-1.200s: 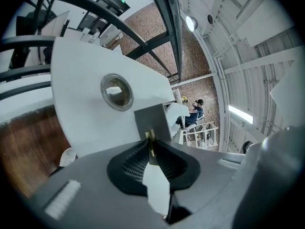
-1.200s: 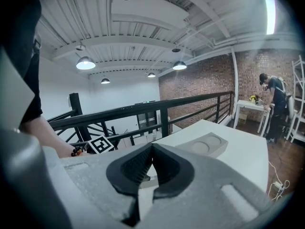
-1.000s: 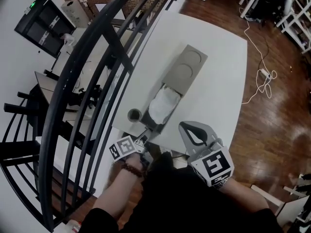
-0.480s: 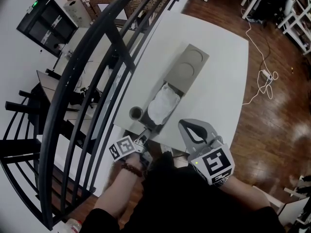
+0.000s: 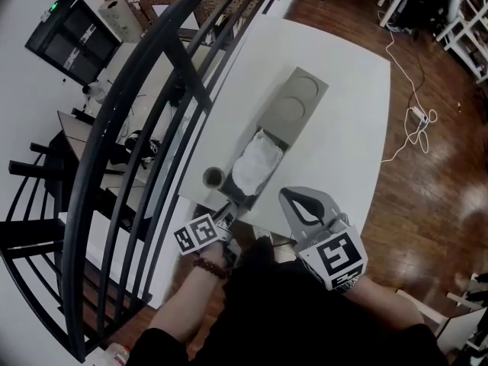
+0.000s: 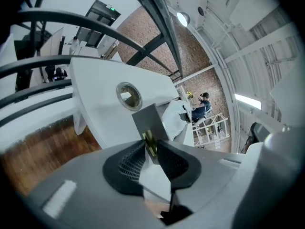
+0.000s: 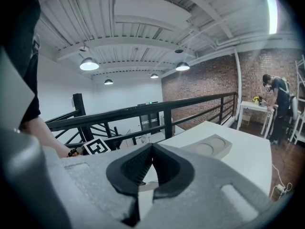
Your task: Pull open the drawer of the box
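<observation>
Grey box [image 5: 296,101], drawer [image 5: 241,196] out, white cloth [image 5: 255,166] inside.
Left gripper [image 6: 151,149] clamps the brass knob [image 6: 149,142]; right gripper [image 7: 152,151] closed, empty; white table [image 5: 343,128], wooden floor [image 5: 435,189].

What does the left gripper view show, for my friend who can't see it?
The left tongs are shut on the small brass knob of a grey drawer. Behind it, a round hollow object sits on the white table, with dark railings beyond.
</observation>
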Motion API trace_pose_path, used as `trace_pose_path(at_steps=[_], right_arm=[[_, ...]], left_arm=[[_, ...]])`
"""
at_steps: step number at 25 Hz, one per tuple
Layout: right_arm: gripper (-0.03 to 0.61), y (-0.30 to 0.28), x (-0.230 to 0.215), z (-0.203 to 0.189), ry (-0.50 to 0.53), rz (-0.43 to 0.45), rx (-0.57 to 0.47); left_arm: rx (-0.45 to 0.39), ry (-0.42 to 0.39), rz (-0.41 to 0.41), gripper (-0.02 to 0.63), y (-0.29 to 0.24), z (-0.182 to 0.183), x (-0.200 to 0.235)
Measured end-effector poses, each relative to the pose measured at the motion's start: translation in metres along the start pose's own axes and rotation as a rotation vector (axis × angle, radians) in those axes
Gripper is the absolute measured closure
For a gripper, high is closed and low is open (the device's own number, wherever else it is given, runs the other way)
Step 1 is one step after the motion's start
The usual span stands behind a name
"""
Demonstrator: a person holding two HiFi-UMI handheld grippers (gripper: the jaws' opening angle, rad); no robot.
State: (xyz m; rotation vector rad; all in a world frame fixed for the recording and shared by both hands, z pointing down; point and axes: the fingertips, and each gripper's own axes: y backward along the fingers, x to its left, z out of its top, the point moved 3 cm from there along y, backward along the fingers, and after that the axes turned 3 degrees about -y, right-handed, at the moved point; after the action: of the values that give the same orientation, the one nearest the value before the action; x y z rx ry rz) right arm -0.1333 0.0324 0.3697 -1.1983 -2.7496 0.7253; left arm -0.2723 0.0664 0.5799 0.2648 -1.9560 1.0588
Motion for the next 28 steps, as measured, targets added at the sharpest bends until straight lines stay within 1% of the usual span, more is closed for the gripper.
trace_pose_path(at_steps=[5, 7, 12, 16, 20, 22, 28], right_arm=[[0.586, 0.0, 0.003, 0.003, 0.003, 0.002, -0.006], [0.586, 0.001, 0.005, 0.001, -0.003, 0.004, -0.007], [0.586, 0.014, 0.005, -0.001, 0.015, 0.036, -0.018], [0.586, 0.036, 0.003, -0.004, 0.018, 0.058, -0.04], [0.586, 0.059, 0.009, -0.012, 0.028, 0.089, -0.057], [0.586, 0.069, 0.01, -0.014, 0.037, 0.107, -0.07], [0.586, 0.098, 0.016, -0.021, 0.058, 0.156, -0.099]], left_arm=[[0.008, -0.086, 0.04, 0.528, 0.007, 0.002, -0.003], [-0.003, -0.112, 0.056, 0.528, 0.011, 0.005, -0.004], [-0.087, -0.133, 0.088, 0.543, 0.026, 0.009, -0.012], [-0.153, -0.195, 0.108, 0.568, 0.035, 0.001, -0.035], [-0.203, -0.303, 0.105, 0.598, 0.045, -0.017, -0.069], [-0.22, -0.366, 0.092, 0.598, 0.048, -0.028, -0.091], [-0.263, -0.602, 0.056, 0.598, 0.056, -0.057, -0.159]])
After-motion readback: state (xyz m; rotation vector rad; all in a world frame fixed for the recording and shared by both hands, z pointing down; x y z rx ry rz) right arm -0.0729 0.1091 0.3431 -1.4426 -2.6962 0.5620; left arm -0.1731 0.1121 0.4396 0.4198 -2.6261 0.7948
